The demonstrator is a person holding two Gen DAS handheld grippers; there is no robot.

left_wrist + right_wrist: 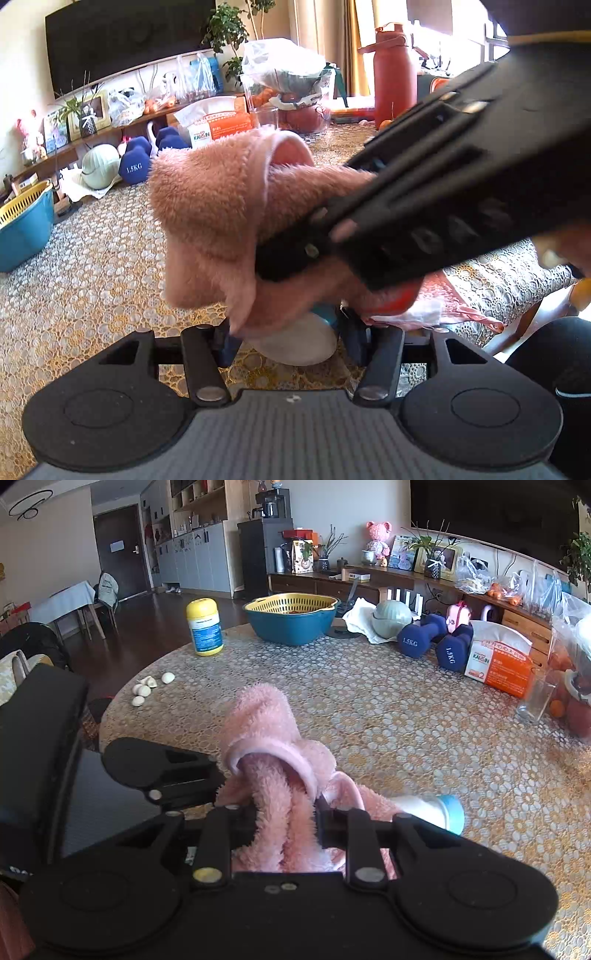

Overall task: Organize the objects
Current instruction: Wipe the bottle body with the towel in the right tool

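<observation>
My right hand-held gripper (284, 825) was clamped on the pink fleece garment (273, 734), lifted above the worktop (406, 738). My left hand-held gripper (284, 341) stood apart around a white bottle (299, 343) beneath.

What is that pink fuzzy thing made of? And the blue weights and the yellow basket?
The pink garment looks like soft fleece or plush fabric: its surface is fluffy and it droops in folds. The blue dumbbells seem coated in matte rubber or vinyl, smooth with printed weight marks; the core cannot be seen. The yellow basket looks like glossy moulded plastic with slotted holes.
</observation>
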